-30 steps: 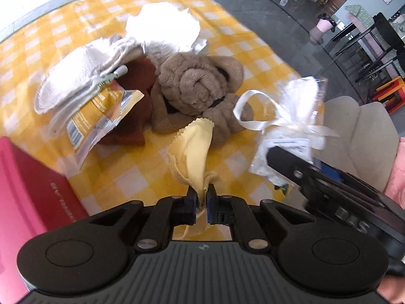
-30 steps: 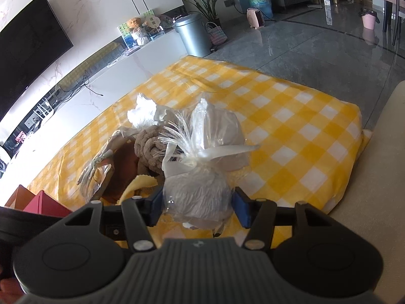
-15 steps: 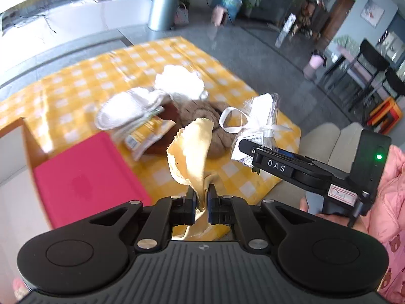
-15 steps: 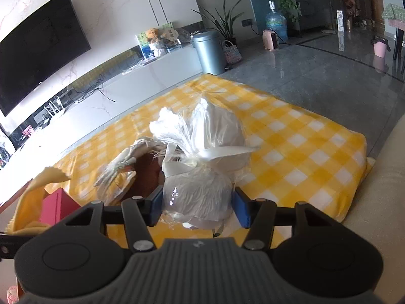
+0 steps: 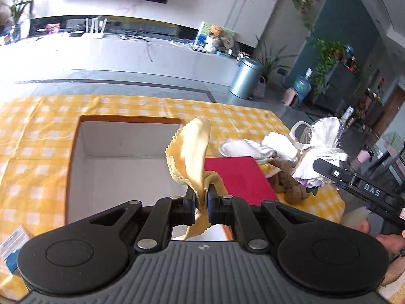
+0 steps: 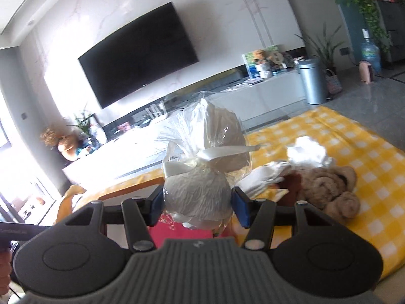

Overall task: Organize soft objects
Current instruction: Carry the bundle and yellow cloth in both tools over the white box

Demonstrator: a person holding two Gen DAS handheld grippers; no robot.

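Observation:
My left gripper (image 5: 201, 202) is shut on a yellow cloth (image 5: 191, 157) with pinked edges, held above the near edge of an open white-lined box (image 5: 121, 149). A red lid or flap (image 5: 236, 177) lies to the right of the box. My right gripper (image 6: 197, 209) is shut on a white wrapped bundle (image 6: 202, 177) in clear film with a white ribbon; in the left wrist view that bundle (image 5: 316, 152) and the right gripper (image 5: 326, 171) hang at the right. A brown plush toy (image 6: 329, 187) and white soft items (image 6: 306, 152) lie on the yellow checked cloth (image 6: 367, 152).
A person's hand (image 5: 389, 243) holds the right gripper. A small printed packet (image 5: 12, 245) lies at the left of the box. Behind the table stand a white low cabinet (image 5: 126, 53), a metal bin (image 6: 312, 81) and a wall television (image 6: 136, 55).
Both grippers have risen and swung left with their loads. The left one now faces the open box instead of the toy pile; the yellow cloth hangs over the box's edge.

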